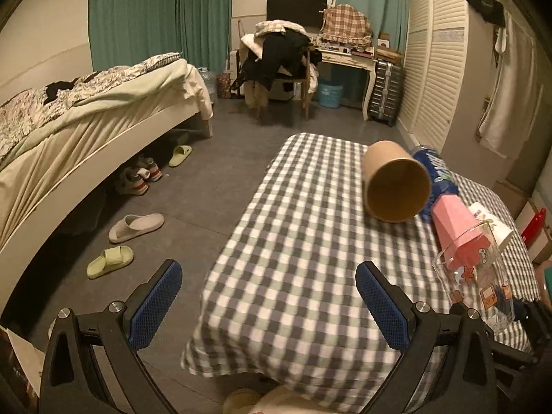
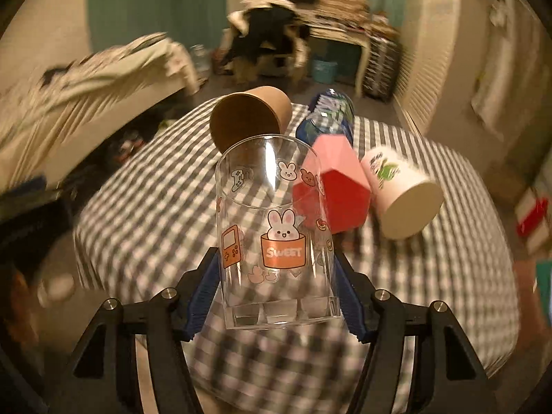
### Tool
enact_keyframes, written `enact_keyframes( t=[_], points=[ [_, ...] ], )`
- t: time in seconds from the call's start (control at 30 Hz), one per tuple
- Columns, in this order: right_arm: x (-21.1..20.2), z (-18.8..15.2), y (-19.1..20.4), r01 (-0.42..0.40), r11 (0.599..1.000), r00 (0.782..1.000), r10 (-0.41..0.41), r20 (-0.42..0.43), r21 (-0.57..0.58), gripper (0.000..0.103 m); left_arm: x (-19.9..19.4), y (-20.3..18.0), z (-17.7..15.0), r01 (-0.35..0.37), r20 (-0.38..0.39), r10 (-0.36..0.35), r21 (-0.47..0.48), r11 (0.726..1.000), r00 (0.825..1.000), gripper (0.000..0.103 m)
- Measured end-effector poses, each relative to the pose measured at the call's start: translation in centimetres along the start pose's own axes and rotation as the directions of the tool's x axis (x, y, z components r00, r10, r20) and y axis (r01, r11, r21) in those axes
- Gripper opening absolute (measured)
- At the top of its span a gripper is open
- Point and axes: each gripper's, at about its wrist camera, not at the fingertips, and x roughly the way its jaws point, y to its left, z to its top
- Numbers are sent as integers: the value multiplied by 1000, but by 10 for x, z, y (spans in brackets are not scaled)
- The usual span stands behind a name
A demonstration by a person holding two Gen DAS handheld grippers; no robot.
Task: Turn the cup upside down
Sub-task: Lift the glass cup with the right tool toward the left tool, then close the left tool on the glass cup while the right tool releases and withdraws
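Observation:
My right gripper (image 2: 276,272) is shut on a clear glass cup (image 2: 272,227) printed with cartoon rabbits and the word SWEET. It holds the cup above the checked tablecloth (image 2: 138,207), open mouth pointing away from me. The glass also shows at the right of the left wrist view (image 1: 476,276). My left gripper (image 1: 269,296) is open and empty over the near left edge of the table (image 1: 293,241). Its blue pads (image 1: 377,305) stand wide apart.
A brown paper cup (image 1: 393,183) (image 2: 248,120), a blue bottle (image 1: 436,169) (image 2: 327,114), a pink faceted cup (image 1: 455,227) (image 2: 331,186) and a white printed cup (image 2: 403,193) lie on their sides on the table. A bed (image 1: 86,120) and slippers (image 1: 134,227) are to the left.

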Motion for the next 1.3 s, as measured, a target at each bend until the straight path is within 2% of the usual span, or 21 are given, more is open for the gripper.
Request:
enact_keyframes(
  t=[0.17,0.37,0.4,0.47,0.5,0.7,0.9,1.07,1.3],
  points=[
    [14,-1,22,13,998,999,-10,-50,68,63,5,11,0,-3,-7,3,15,1000,1000,103],
    [23,-2,24,33,997,997,-28,-76,72,65,9,16,-3,-2,-21,2,22,1000,1000,103],
    [24,-1,23,28,996,996,-20,-89,81,66,10,16,-3,-3,-24,4,26,1000,1000,103],
    [23,0,18,9,993,995,3,-97,119,82,9,15,-2,-8,-29,9,38,999,1000,103],
    [22,1,15,8,992,995,4,-95,124,84,7,14,-2,-11,-26,13,46,999,1000,103],
    [-29,20,2,8,998,998,-12,62,65,92,-5,5,7,-23,9,23,45,999,1000,103],
    [-73,27,-35,82,995,975,-93,200,64,95,-25,-25,12,23,63,-26,48,999,998,103],
    [-90,20,-75,114,988,963,-135,232,102,96,-33,-58,6,78,47,-79,29,997,996,103],
    [-88,3,-127,104,983,968,-136,210,154,96,-41,-108,-18,95,42,-97,44,995,994,103]
  ],
)
